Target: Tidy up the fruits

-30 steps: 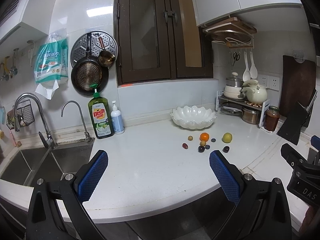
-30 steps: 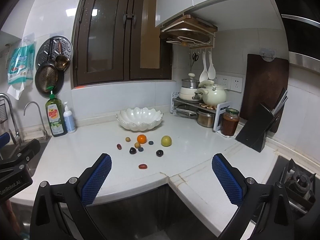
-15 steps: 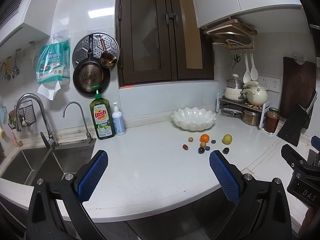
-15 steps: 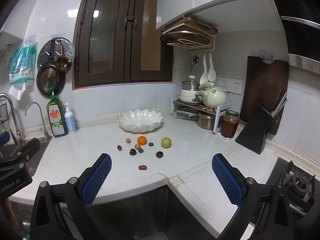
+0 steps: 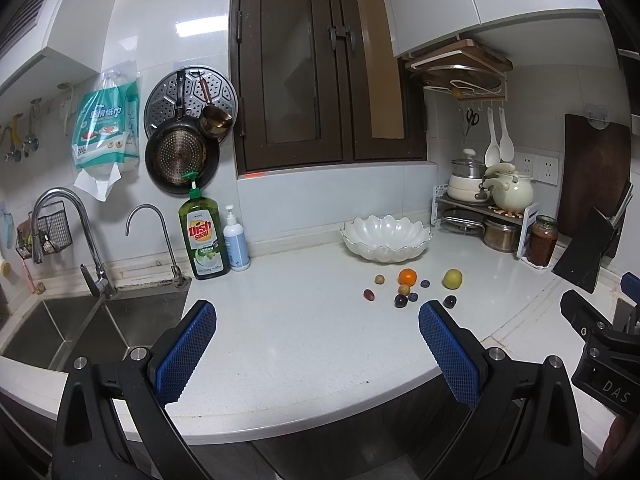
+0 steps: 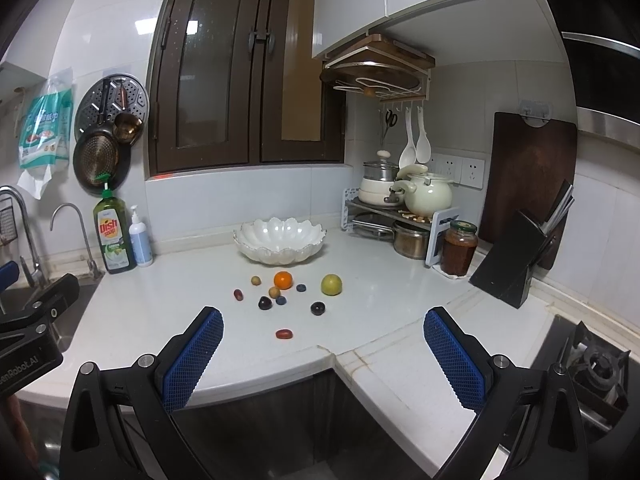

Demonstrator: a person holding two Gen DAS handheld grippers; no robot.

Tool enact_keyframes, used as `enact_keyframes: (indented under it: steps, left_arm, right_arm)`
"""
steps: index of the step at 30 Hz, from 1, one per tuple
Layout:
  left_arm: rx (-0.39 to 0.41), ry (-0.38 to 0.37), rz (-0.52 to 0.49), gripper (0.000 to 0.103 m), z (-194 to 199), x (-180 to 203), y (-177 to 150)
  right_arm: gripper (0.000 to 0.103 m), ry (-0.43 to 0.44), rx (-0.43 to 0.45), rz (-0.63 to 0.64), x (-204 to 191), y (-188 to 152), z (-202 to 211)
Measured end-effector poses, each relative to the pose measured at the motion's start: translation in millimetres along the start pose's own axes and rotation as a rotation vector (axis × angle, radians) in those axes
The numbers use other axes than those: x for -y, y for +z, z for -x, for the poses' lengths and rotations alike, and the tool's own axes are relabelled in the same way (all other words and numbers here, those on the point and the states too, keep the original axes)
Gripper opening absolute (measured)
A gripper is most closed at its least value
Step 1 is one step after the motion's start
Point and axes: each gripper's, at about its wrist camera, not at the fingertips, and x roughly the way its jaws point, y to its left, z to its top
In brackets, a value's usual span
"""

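Note:
Several small fruits lie loose on the white counter in front of a white scalloped bowl (image 6: 280,238) that also shows in the left wrist view (image 5: 386,238). Among them are an orange (image 6: 283,280) (image 5: 407,277), a yellow-green fruit (image 6: 331,284) (image 5: 452,279), dark plums (image 6: 318,308) and a small red fruit (image 6: 284,334) nearest the counter edge. My left gripper (image 5: 316,344) is open and empty, above the counter's front edge, well short of the fruits. My right gripper (image 6: 322,348) is open and empty, also short of the fruits.
A sink (image 5: 80,328) with taps is at the left, with a dish soap bottle (image 5: 204,240) and pump bottle (image 5: 236,244) beside it. A pot rack (image 6: 396,216), jar (image 6: 459,248) and knife block (image 6: 516,268) stand at the right. A stove (image 6: 600,372) lies far right.
Both views have shifted slightly, as if both grippers edged a little forward and up. The fruits and bowl have not moved. Both grippers stay open.

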Motion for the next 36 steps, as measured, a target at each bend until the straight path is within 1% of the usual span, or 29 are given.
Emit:
enact_keyframes:
  steps: [27,36]
  left_arm:
    - [0.004,0.001,0.0,0.103,0.7,1.3,2.8]
    - [-0.059,-0.01,-0.004,0.103,-22.2,22.7,6.4]
  right_arm:
    - [0.102,-0.002,0.004,-0.001,2.4,-0.5,-1.0]
    - [0.101,0.031,-0.052,-0.005,18.2,-0.3,-25.4]
